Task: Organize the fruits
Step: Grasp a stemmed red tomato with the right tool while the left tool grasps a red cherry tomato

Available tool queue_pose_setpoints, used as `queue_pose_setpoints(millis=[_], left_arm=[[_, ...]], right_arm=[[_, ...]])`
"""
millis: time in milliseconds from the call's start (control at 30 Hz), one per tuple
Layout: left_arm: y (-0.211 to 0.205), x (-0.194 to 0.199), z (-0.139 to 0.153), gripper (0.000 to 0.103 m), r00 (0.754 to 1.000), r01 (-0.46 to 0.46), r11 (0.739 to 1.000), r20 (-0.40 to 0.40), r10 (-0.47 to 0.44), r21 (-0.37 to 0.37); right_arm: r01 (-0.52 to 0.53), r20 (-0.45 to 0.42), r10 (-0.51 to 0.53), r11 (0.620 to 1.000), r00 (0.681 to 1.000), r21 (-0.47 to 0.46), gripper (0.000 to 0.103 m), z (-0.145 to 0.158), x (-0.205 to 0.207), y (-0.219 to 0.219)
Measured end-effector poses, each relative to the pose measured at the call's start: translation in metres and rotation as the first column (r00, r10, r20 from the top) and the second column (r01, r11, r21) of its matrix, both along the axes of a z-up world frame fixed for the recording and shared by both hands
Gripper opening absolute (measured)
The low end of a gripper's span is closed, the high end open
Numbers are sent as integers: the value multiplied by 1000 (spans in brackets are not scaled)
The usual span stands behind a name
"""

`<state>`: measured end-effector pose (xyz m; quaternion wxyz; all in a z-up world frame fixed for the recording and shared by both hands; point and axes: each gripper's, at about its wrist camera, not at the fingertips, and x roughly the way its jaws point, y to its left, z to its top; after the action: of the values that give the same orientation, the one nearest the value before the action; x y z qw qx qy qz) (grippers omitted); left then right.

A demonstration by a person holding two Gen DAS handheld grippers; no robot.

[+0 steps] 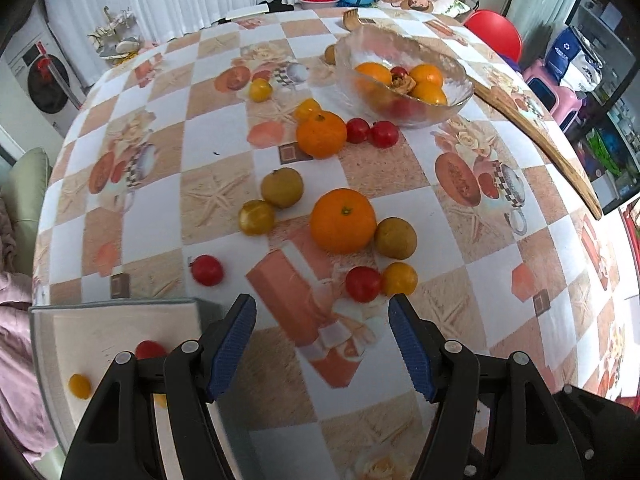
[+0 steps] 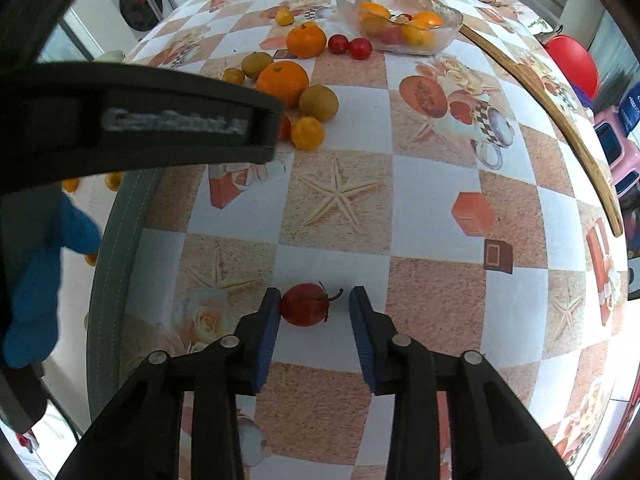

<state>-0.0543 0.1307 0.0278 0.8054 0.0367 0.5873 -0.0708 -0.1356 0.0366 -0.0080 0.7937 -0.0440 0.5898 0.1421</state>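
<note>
Loose fruits lie on the checked tablecloth point(image 1: 224, 136): two oranges point(image 1: 343, 220) point(image 1: 321, 133), brownish-green fruits point(image 1: 282, 187), small yellow point(image 1: 399, 278) and red point(image 1: 363, 283) ones. A glass bowl point(image 1: 448, 76) at the back holds oranges and red fruits. My left gripper point(image 1: 322, 334) is open and empty above the cloth, just short of the red and yellow pair. My right gripper point(image 2: 314, 314) is open around a red stemmed fruit point(image 2: 304, 305) lying on the table; the left pad touches it, the right pad stands apart.
A grey-rimmed white tray point(image 1: 116, 306) at the front left holds a small red point(image 1: 149, 349) and a small yellow fruit point(image 1: 79, 385). A long wooden stick point(image 1: 536, 132) lies along the right edge. The left gripper's body point(image 2: 132, 120) blocks the right view's upper left.
</note>
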Motion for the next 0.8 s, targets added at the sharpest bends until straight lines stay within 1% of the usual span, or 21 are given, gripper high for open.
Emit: queue_pose_setpoints(millis=[100, 167, 267, 300, 367, 400, 467, 500, 567, 600, 667, 733, 800], left_arm=[[-6, 3, -7, 70, 1000, 5, 1000, -10, -5, 4], [-9, 4, -9, 70, 1000, 6, 1000, -6, -6, 2], [-12, 5, -7, 68, 1000, 4, 1000, 10, -4, -5], [-13, 6, -7, 65, 1000, 4, 1000, 11, -4, -9], [-14, 7, -6, 52, 1000, 7, 999, 9, -7, -33], [-14, 7, -5, 50, 1000, 11, 999, 8, -10, -40], [-16, 7, -5, 38, 1000, 22, 998, 4, -21, -54], [-16, 6, -5, 38, 1000, 23, 998, 1, -23, -56], [-15, 3, -6, 31, 1000, 26, 998, -7, -27, -64], [-15, 1, -6, 31, 1000, 28, 998, -10, -29, -64], [-16, -3, -6, 31, 999, 41, 998, -8, -41, -38], [-18, -9, -9, 31, 999, 52, 999, 2, -52, 10], [-16, -12, -13, 31, 998, 56, 998, -10, -56, 20]], right_arm=[[2, -7, -2, 1000, 1000, 16, 32, 2, 0, -8], [8, -18, -8, 1000, 1000, 29, 25, 2, 0, -13], [27, -36, -25, 998, 999, 49, 26, 4, -2, -24], [32, -41, -30, 998, 999, 53, 26, 4, -2, -28], [43, -48, -40, 997, 998, 60, 26, 5, -2, -35], [49, -51, -45, 997, 998, 66, 26, 7, -2, -38], [56, -55, -52, 995, 997, 77, 26, 9, 0, -47], [59, -56, -54, 995, 997, 81, 26, 10, 0, -51], [60, -54, -55, 994, 997, 90, 26, 14, 0, -56], [60, -55, -55, 994, 997, 94, 26, 15, -1, -58], [61, -54, -55, 993, 997, 101, 26, 18, -2, -63], [61, -54, -55, 993, 997, 105, 26, 21, 1, -60], [63, -55, -57, 992, 997, 107, 26, 25, 0, -57]])
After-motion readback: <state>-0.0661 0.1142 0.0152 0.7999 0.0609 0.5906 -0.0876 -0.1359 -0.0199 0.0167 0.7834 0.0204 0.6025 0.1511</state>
